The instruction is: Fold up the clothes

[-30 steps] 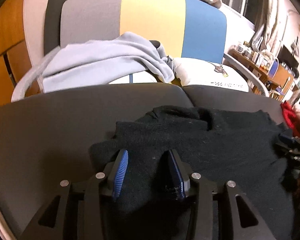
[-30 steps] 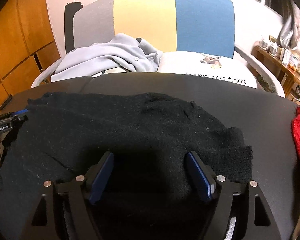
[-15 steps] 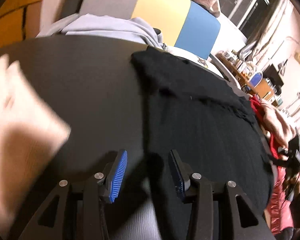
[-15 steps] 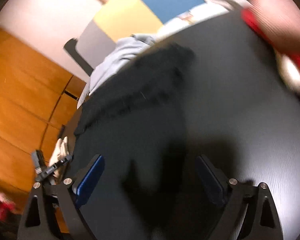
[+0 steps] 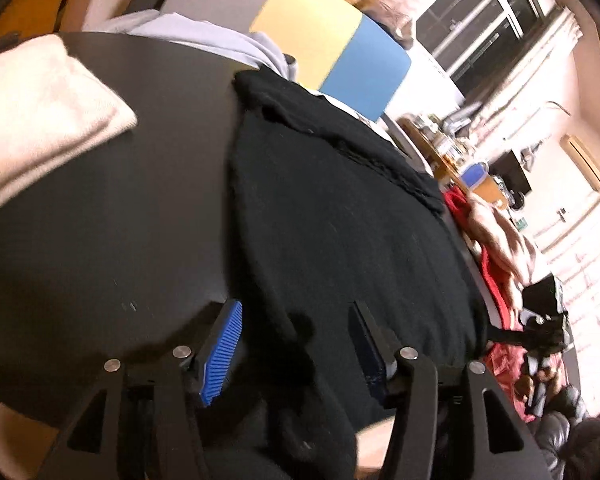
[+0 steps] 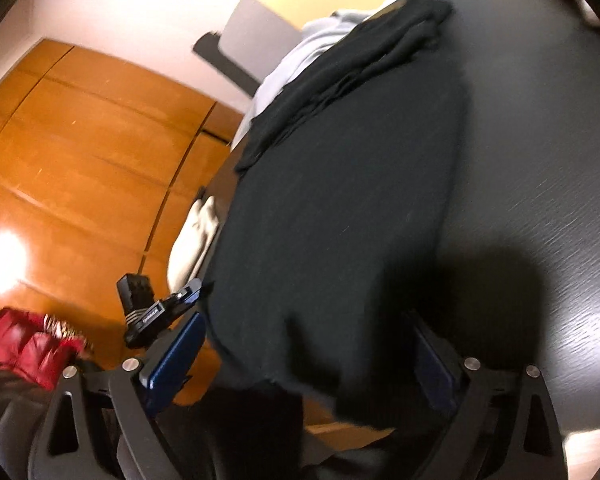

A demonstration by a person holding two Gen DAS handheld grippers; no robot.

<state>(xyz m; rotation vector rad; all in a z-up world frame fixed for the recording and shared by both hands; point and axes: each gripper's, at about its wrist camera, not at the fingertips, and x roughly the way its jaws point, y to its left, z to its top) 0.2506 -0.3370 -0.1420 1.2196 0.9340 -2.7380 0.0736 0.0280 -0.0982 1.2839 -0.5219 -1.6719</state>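
Note:
A black knit sweater (image 5: 340, 216) lies spread flat on the dark round table (image 5: 112, 216), its far edge bunched near the table's back. My left gripper (image 5: 296, 336) is open at the near left corner of the sweater, with black cloth between its fingers. My right gripper (image 6: 308, 344) is open wide at the sweater's (image 6: 340, 200) near right corner, which hangs over the table (image 6: 540, 160) edge. Each gripper shows small in the other's view, the right one (image 5: 540, 328) and the left one (image 6: 156, 308).
A folded cream cloth (image 5: 40, 120) lies on the table's left side. A chair with grey, yellow and blue panels (image 5: 320, 40) holds a light grey garment (image 5: 220, 36) behind the table. Red clothing (image 5: 496, 280) lies to the right. Orange wooden panels (image 6: 80, 152) stand at left.
Both grippers have pulled back to the near edge of the table and tilted outward. The sweater now lies flatter and stretched toward me. The left gripper has opened wider.

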